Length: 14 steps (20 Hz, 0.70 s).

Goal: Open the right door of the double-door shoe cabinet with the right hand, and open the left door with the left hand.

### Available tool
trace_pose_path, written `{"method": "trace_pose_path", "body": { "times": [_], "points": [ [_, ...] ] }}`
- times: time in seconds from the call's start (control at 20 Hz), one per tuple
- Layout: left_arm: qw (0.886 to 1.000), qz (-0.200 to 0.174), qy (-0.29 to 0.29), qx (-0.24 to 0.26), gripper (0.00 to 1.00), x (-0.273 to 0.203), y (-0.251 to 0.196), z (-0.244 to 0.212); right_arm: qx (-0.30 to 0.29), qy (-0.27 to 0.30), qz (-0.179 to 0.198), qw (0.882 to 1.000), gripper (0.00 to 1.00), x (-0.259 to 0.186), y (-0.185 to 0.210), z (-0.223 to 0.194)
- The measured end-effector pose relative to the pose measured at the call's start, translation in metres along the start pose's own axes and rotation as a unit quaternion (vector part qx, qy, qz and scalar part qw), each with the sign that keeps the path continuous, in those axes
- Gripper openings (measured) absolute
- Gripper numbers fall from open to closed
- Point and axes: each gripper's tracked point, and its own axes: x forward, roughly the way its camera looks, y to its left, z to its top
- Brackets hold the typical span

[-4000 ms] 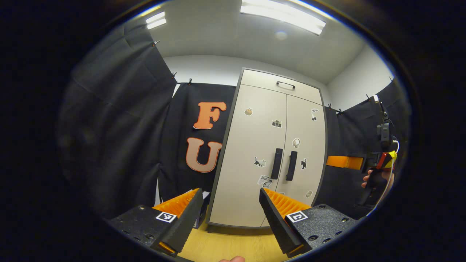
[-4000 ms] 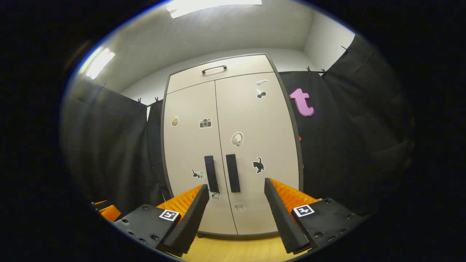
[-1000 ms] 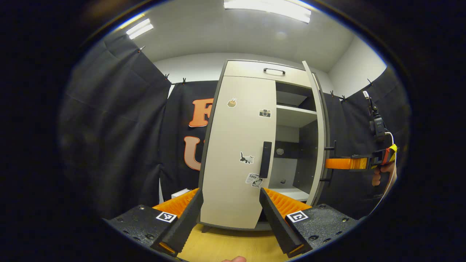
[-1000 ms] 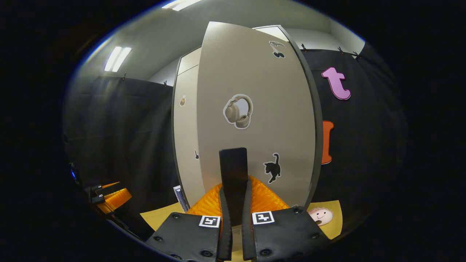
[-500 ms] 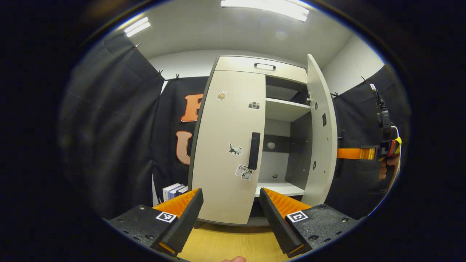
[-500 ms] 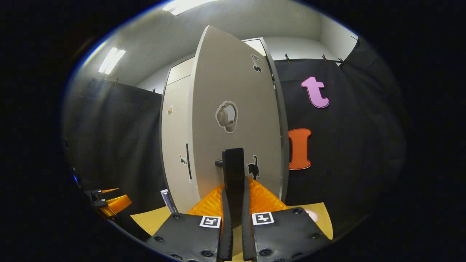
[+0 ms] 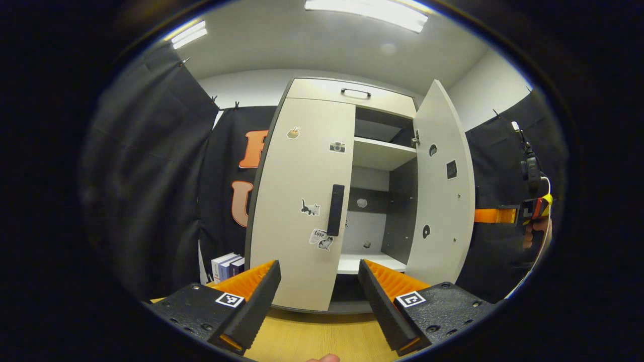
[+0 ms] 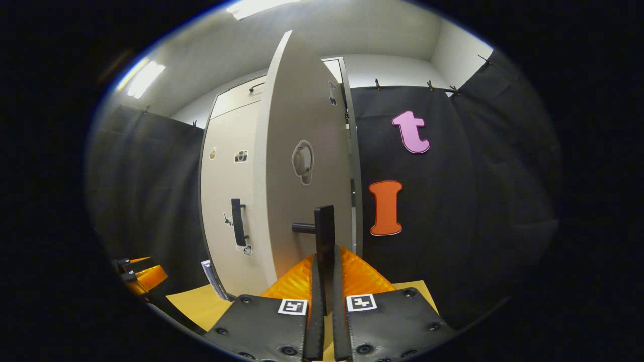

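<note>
At the foot of the right gripper view, the right gripper [image 8: 324, 301] is closed hard on the black handle [image 8: 325, 241] of the right door [image 8: 302, 201], both fingers [image 8: 316, 311] pressing its sides. That door stands swung well out from the shoe cabinet [image 7: 302, 95], its outer face carrying a headphone sticker [image 8: 303, 162]. Seen from the left gripper view, the same door [image 7: 443, 191] shows its pale inner face, with the right gripper [image 7: 495, 215] reaching in from behind its edge and a hand [image 7: 536, 231] on the grip.

Lower in the left gripper view, the left gripper [image 7: 319, 289] is spread wide and holds nothing, short of the cabinet above the wooden floor [image 7: 312, 337]. The left door [image 7: 302, 201] is shut, its black handle [image 7: 335, 210] untouched, with small stickers on its front.

Inside the opened half, a white upper shelf [image 7: 382, 153] and a white lower shelf [image 7: 370, 262] are bare on the parts that show; small marks on the back panel [image 7: 365, 221] are too small to identify. A drawer front with a dark handle [image 7: 355, 92] tops the cabinet. Boxes [image 7: 226, 264] stand on the floor beside its left side.
</note>
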Motion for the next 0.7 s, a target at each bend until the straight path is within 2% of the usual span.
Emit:
{"method": "trace_pose_path", "body": {
  "times": [0.05,0.1,0.5,0.55,0.7],
  "points": [
    [1.0,-0.001,0.0,0.0,0.94,0.0,-0.002,0.0,0.0,0.0,0.0,1.0,0.07,-0.001,-0.001,0.0],
    [1.0,-0.001,0.001,0.0,0.94,-0.001,-0.003,0.0,0.001,0.0,0.0,1.0,0.15,-0.001,-0.002,0.0],
    [1.0,0.02,-0.002,0.007,0.94,-0.012,-0.005,0.005,0.006,-0.013,-0.028,1.0,0.15,-0.011,-0.021,0.003],
    [1.0,0.021,-0.005,0.007,0.97,-0.016,-0.008,0.007,0.005,-0.014,-0.034,0.999,0.15,-0.013,-0.025,0.003],
    [1.0,0.024,-0.007,0.002,0.94,-0.018,-0.016,0.008,0.003,-0.02,-0.062,0.998,0.15,-0.013,-0.042,0.006]
  ]
}}
